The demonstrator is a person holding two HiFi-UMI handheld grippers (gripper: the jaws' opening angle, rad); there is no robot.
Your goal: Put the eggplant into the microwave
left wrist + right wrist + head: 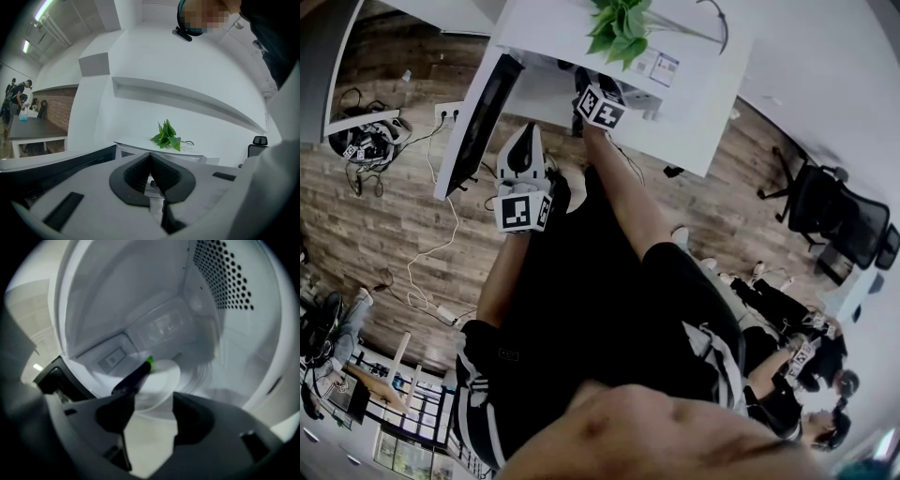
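The main work looked done: the eggplant (133,376) lay inside the microwave (140,296), resting aslant on the white plate (165,373) on its floor. Your right tongs (151,401) were inside the cavity and released, with the jaws wide apart and neither pad pressing on the eggplant, whose near end sat just beyond the left jaw. Your left tongs (151,176) were clenched on nothing, outside the oven. What remained, I judge, was drawing the right tongs out. The eggplant was slim and dark purple, nearly black, with a bright green stem end pointing away from you.
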